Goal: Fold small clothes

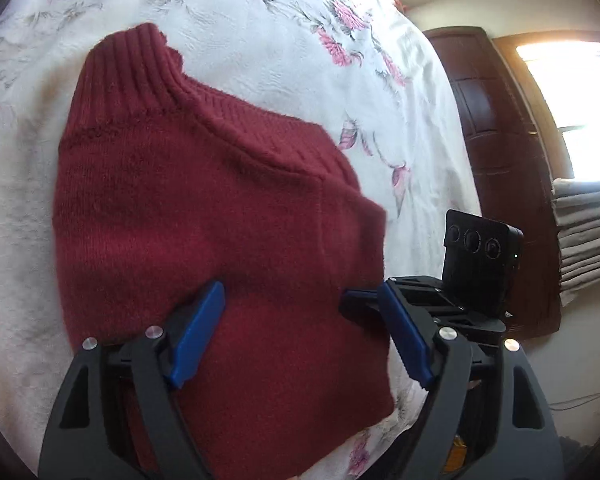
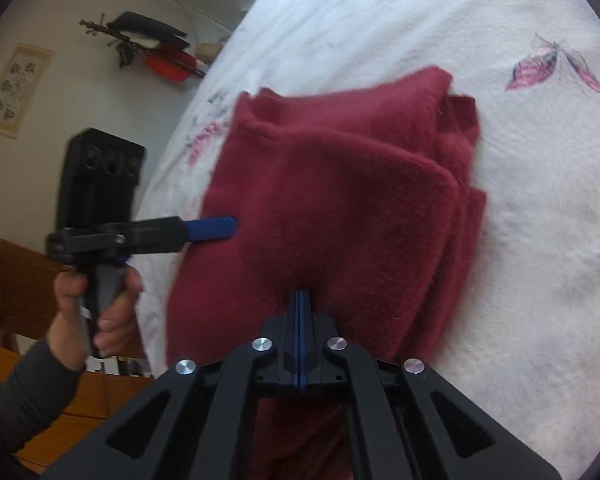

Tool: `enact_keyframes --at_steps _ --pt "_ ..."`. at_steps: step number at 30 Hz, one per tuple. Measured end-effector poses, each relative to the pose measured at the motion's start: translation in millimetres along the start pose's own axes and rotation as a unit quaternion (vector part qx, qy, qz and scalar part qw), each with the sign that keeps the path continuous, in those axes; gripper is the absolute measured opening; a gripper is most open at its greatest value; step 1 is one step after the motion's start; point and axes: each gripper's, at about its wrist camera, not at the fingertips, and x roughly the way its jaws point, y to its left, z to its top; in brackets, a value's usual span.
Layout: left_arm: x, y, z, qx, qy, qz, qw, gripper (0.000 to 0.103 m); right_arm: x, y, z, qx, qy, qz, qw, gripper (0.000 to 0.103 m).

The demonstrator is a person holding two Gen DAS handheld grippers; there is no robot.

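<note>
A dark red knit sweater point(image 1: 204, 208) lies folded on the bed, its ribbed collar point(image 1: 128, 76) pointing away in the left wrist view. My left gripper point(image 1: 300, 288) is open just above the sweater's near part, blue pads point(image 1: 198, 332) wide apart with nothing between them. In the right wrist view the sweater point(image 2: 340, 184) shows as several stacked layers. My right gripper point(image 2: 302, 296) is shut on the sweater's near edge, the fabric puckered at its tips. The left gripper point(image 2: 220, 227) reaches in from the left, held by a hand point(image 2: 112, 304).
A white bedspread point(image 1: 292, 60) with pink flowers covers the bed. Past the bed's right edge stand a dark wooden wardrobe point(image 1: 496, 136) and a bright window. In the right wrist view, a wall with a hanging scroll point(image 2: 18, 88) and wooden furniture point(image 2: 24, 280) lie off the bed's left.
</note>
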Motion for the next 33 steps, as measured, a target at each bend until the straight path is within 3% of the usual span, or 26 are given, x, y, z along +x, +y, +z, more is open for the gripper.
enact_keyframes --at_steps 2,4,6,7,9,11,15,17,19,23,26,29,31,33 --pt "-16.4 -6.4 -3.6 -0.016 -0.018 -0.027 0.9993 0.076 -15.9 -2.0 -1.9 0.013 -0.019 -0.02 1.0 0.0" --pt "-35.5 -21.5 -18.9 0.011 -0.03 -0.046 0.9985 0.078 -39.8 14.7 -10.7 -0.005 -0.038 -0.037 0.999 0.003" --pt "-47.1 -26.4 -44.1 0.028 -0.031 -0.052 0.9978 0.078 -53.8 37.8 -23.3 -0.031 -0.043 -0.006 0.999 0.003" --pt "-46.4 -21.6 -56.0 0.025 -0.026 -0.046 0.9983 0.078 -52.0 49.6 -29.6 -0.047 -0.036 -0.008 0.998 0.003" --pt "-34.5 -1.6 -72.2 0.004 -0.015 -0.016 0.9998 0.077 -35.0 57.1 -39.9 -0.067 -0.012 -0.06 0.996 0.003" --pt "-23.6 16.4 -80.4 -0.022 -0.024 -0.028 0.9991 0.074 -12.9 41.4 -44.1 -0.057 0.017 -0.111 0.992 0.0" --pt "-34.2 -1.0 -85.9 -0.02 -0.045 -0.022 0.9985 0.076 -32.6 41.6 -49.0 -0.042 -0.007 -0.134 0.99 0.0" --pt "-49.6 -17.1 -98.2 0.012 -0.052 -0.033 0.998 0.076 -49.1 54.5 -60.8 -0.043 -0.017 -0.115 0.992 0.004" --pt "-55.1 -22.3 -116.5 0.038 -0.05 -0.012 0.9979 0.079 -52.8 66.1 -75.3 -0.052 -0.015 -0.104 0.993 0.004" --pt "-20.1 8.5 -137.4 0.015 -0.004 0.035 0.9993 0.073 -24.4 51.1 -96.2 -0.033 0.013 -0.161 0.986 0.005" --pt "-20.0 7.5 -137.6 0.005 -0.017 0.031 0.9994 0.076 -27.9 44.3 -99.1 -0.009 0.005 -0.147 0.989 0.006" --pt "-38.8 -0.4 -143.7 -0.012 -0.032 0.031 0.9989 0.079 -46.1 64.1 -105.2 -0.005 -0.019 -0.152 0.988 0.013" --pt "-59.5 -6.7 -159.1 -0.022 -0.05 0.051 0.9972 0.091 -62.8 76.6 -117.3 0.008 -0.043 -0.169 0.985 0.022" --pt "-81.9 -22.7 -182.4 -0.007 -0.067 0.107 0.992 0.093 -81.4 96.0 -139.2 0.015 -0.064 -0.185 0.98 0.044"
